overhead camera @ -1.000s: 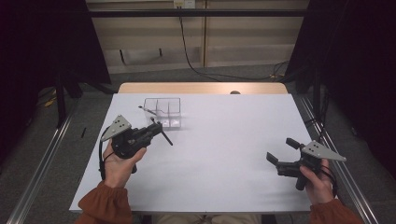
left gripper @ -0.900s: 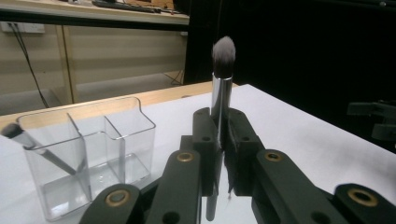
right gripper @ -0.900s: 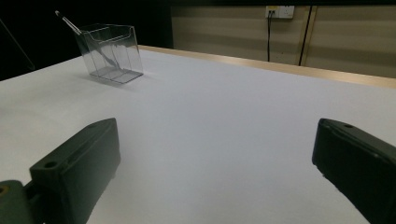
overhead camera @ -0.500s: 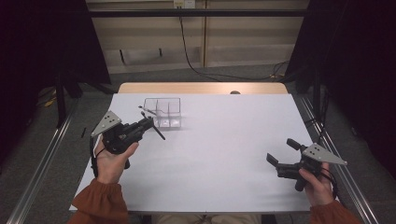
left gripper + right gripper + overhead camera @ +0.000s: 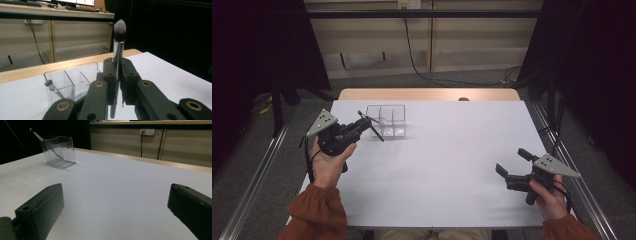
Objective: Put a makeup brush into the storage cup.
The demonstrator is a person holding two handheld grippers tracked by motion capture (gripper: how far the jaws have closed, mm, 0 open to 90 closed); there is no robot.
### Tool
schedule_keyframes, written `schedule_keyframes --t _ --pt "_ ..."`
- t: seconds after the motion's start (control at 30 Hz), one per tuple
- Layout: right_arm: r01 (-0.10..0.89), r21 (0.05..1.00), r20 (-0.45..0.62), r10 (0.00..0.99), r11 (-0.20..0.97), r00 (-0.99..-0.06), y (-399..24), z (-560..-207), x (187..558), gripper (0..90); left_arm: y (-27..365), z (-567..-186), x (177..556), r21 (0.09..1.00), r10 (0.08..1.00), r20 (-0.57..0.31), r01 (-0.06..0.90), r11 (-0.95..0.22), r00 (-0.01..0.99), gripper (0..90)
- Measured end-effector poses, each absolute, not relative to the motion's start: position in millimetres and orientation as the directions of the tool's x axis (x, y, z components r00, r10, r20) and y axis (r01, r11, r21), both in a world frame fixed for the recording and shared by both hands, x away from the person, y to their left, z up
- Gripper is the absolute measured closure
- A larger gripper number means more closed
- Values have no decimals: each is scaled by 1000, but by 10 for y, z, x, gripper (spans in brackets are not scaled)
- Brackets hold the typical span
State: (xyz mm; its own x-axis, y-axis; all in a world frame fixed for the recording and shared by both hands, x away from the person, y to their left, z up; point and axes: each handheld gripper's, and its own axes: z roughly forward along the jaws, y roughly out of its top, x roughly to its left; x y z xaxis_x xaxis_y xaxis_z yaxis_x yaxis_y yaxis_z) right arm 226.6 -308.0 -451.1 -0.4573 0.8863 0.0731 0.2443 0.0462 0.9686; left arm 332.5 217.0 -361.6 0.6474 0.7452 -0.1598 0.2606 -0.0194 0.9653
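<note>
1. High view: left gripper (image 5: 362, 127) sits at centre left of the frame, clenched on a makeup brush (image 5: 373, 127) that juts diagonally from the jaws. Clear organizer (image 5: 387, 120) stands just right of it, toward the upper middle of the white table (image 5: 452, 165). Compared with the earlier pictures, hand and brush have drifted toward the left edge of the frame and drawn slightly off the organizer. Right gripper (image 5: 512, 165) rests at lower right, unmoved, its jaws parted and nothing between them.

2. Left gripper view: jaws rise from the bottom centre, closed tight around the brush's silver ferrule (image 5: 117, 53); the dark bristle head (image 5: 119, 30) stands upright above them. Organizer (image 5: 72, 80) lies at lower left behind the jaws, with a second brush (image 5: 51, 86) leaning in one compartment.

3. Right gripper view: both jaws stand wide at the lower corners, grasping nothing. Organizer (image 5: 58, 151) appears at upper left, a thin handle (image 5: 37, 135) protruding from it.

4. Judgement: grip looks secure; the shift away suggests the brush is being lined up for, not yet lowered into, a free compartment.
</note>
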Motion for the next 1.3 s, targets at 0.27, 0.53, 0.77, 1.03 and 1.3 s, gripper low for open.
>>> schedule_keyframes --t 0.27,0.53,0.77,1.03,1.3 --pt "253 966 82 879 45 -469 -3056 -4520 2266 1 2181 -3545 3497 968 772 -143 252 -23 619 842" --pt "258 965 83 871 51 -485 -3051 -4526 2265 1 2145 -3432 3651 971 787 -136 238 -14 601 841" --pt "260 965 93 868 43 -488 -3050 -4522 2262 1 2151 -3424 3783 969 806 -124 246 -27 578 841" --pt "260 965 92 864 46 -495 -3047 -4527 2265 1 2148 -3465 3974 966 838 -117 257 -28 533 842" --pt "260 964 94 862 45 -499 -3046 -4527 2264 1 2137 -3487 4095 965 847 -105 260 -40 522 841"
